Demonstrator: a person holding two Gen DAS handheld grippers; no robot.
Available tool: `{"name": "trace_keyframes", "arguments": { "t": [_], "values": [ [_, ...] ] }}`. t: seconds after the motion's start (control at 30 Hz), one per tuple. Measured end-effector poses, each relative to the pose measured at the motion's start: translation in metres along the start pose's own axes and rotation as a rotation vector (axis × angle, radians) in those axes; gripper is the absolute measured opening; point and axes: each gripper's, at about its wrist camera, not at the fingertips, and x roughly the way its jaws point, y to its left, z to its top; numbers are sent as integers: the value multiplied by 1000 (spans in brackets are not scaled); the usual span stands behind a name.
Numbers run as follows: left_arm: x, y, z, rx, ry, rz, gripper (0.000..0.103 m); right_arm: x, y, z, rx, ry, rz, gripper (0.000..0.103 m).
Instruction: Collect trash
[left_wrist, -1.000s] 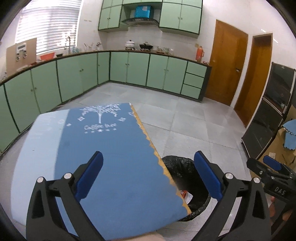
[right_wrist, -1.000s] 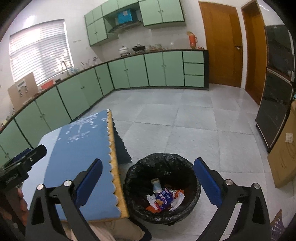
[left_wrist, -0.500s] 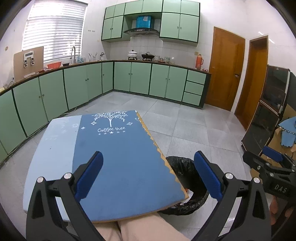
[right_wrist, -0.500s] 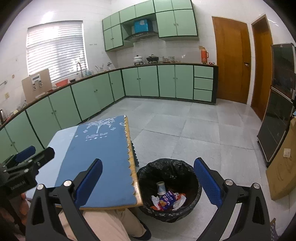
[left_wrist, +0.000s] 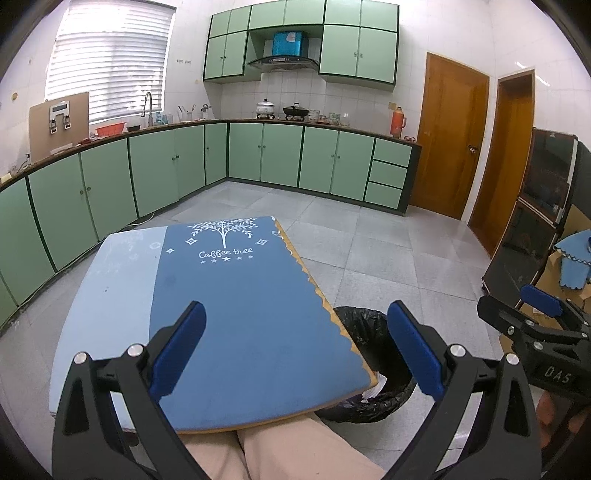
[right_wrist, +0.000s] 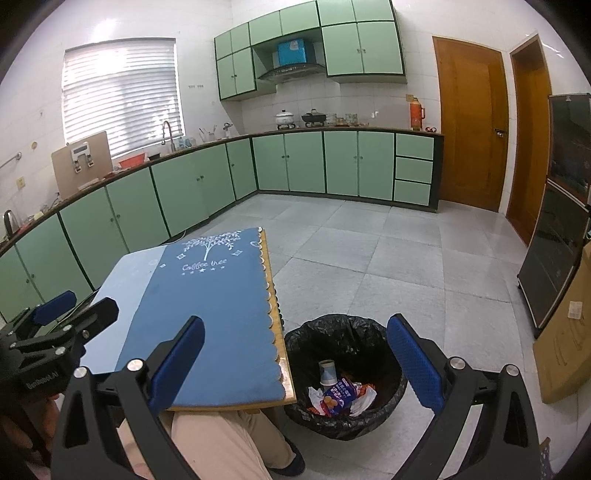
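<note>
A black-lined trash bin (right_wrist: 343, 339) stands on the floor right of the table. Inside it lie a paper cup (right_wrist: 327, 371), a printed snack wrapper (right_wrist: 338, 397) and crumpled white paper. In the left wrist view only part of the bin (left_wrist: 364, 325) shows past the table edge. The table (left_wrist: 122, 266) carries a blue cloth (left_wrist: 240, 295) with nothing on it. My left gripper (left_wrist: 295, 349) hangs open and empty above the table's near end. Above the bin's near rim, my right gripper (right_wrist: 295, 360) is open and empty too. Each gripper shows at the other view's edge.
The person's legs in beige trousers (right_wrist: 221, 443) sit under the table's near edge. Green cabinets (left_wrist: 280, 155) line the back and left walls. A dark glass cabinet (right_wrist: 561, 229) and a cardboard box (right_wrist: 569, 332) stand at the right. Two wooden doors (left_wrist: 450, 136) are behind.
Both grippers have risen and drawn back from the table and bin, so more of the kitchen and the person's legs shows. Both stay open and empty.
</note>
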Motion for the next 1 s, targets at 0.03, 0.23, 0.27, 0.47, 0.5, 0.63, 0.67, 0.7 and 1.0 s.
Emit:
{"name": "trace_keyframes", "arguments": {
  "t": [0.03, 0.23, 0.27, 0.47, 0.5, 0.63, 0.67, 0.7, 1.0],
  "values": [
    [0, 0, 0, -3, 1, -2, 95, 0, 0, 0, -1, -2, 0, 97],
    [1, 1, 0, -10, 3, -9, 95, -1, -1, -1, -2, -1, 1, 97],
    [1, 2, 0, -11, 3, -9, 95, -1, -1, -1, -2, 0, 1, 97],
    [0, 2, -1, -9, 0, -6, 95, 1, -3, -1, 1, -1, 4, 97],
    [1, 2, -2, -10, 0, -6, 95, 1, -3, -1, 1, -1, 2, 97],
    [0, 1, 0, -11, 0, -6, 95, 2, -2, -1, 2, 2, -2, 97],
    [0, 0, 0, -11, 1, -6, 95, 3, -2, -1, 0, 2, -6, 97],
    [0, 0, 0, -11, 0, -6, 95, 3, -2, -1, -1, 2, -10, 97],
    [-1, -1, 1, -13, 3, -6, 95, 3, -1, -1, 0, 2, -13, 97]
  ]
}}
